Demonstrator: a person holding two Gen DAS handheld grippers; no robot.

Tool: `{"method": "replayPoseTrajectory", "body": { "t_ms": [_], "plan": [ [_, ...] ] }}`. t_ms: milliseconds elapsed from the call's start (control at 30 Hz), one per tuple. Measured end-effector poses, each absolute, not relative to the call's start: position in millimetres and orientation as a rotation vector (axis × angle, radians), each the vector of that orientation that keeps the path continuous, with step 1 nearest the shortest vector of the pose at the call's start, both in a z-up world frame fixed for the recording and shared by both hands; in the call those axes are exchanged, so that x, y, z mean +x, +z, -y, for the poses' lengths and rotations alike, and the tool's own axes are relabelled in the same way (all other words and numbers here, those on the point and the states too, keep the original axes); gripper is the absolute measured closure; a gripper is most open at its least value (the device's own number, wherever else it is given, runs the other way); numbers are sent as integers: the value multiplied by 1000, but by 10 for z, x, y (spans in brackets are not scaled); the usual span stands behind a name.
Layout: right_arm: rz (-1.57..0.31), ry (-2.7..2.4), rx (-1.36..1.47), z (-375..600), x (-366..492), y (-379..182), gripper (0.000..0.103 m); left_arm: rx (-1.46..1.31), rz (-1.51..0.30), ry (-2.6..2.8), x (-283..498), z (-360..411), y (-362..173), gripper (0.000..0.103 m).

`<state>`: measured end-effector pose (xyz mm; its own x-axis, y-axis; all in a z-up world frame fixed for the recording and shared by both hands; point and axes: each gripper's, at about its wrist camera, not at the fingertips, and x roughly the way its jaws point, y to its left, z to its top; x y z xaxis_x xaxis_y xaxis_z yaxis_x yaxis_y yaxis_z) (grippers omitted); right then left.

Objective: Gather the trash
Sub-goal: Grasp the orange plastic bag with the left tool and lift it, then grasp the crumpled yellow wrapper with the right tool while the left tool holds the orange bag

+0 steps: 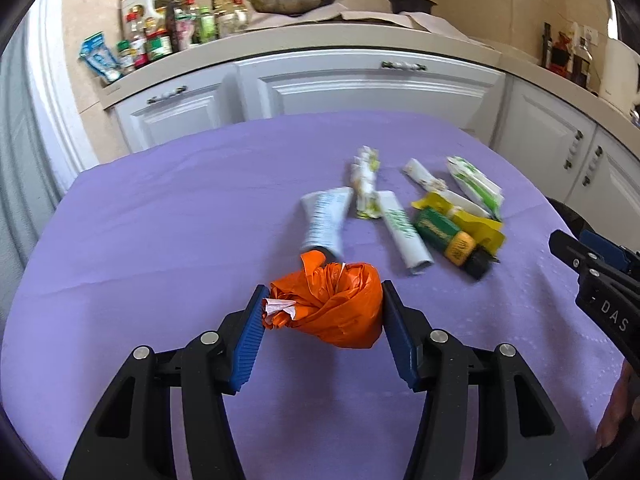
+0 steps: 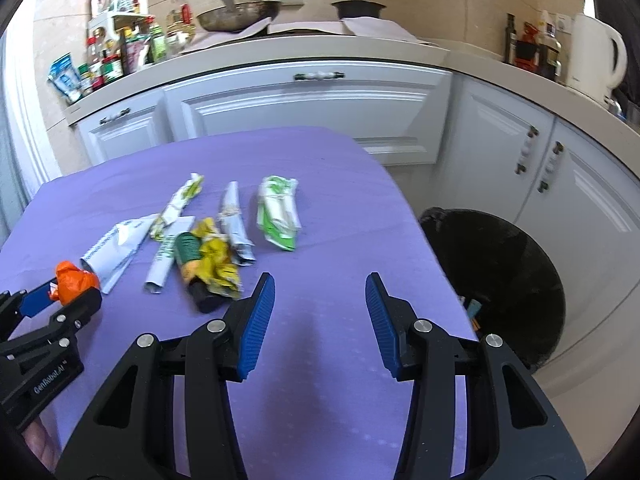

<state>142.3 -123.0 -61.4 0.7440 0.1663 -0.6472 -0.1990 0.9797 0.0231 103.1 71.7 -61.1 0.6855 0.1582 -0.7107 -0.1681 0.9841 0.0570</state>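
A crumpled orange plastic bag (image 1: 332, 304) with a bit of white paper at its left end sits between the blue pads of my left gripper (image 1: 324, 286), which is shut on it just above the purple tablecloth (image 1: 160, 220). In the right wrist view the same orange bag (image 2: 74, 278) shows at the far left in the left gripper (image 2: 60, 300). My right gripper (image 2: 320, 276) stands open over bare cloth with nothing between its fingers. Beyond lie a white tube (image 1: 326, 220), a green and yellow bottle (image 1: 448, 240), a yellow wrapper (image 2: 218, 260) and a green and white packet (image 2: 278, 212).
A black bin (image 2: 512, 264) stands on the floor just past the table's right edge. White cabinets (image 1: 360, 88) and a counter with bottles, a pan and a pot run behind the table. A white kettle (image 2: 596, 60) sits at the right.
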Motion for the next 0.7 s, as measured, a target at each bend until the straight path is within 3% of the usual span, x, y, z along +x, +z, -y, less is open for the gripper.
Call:
{"method": "replayPoseTrajectory", "body": {
  "t_ms": [700],
  "plan": [
    [-740, 295, -93, 703, 1540, -605, 57, -92, -774, 391, 1127, -1721, -571, 48]
  ]
}}
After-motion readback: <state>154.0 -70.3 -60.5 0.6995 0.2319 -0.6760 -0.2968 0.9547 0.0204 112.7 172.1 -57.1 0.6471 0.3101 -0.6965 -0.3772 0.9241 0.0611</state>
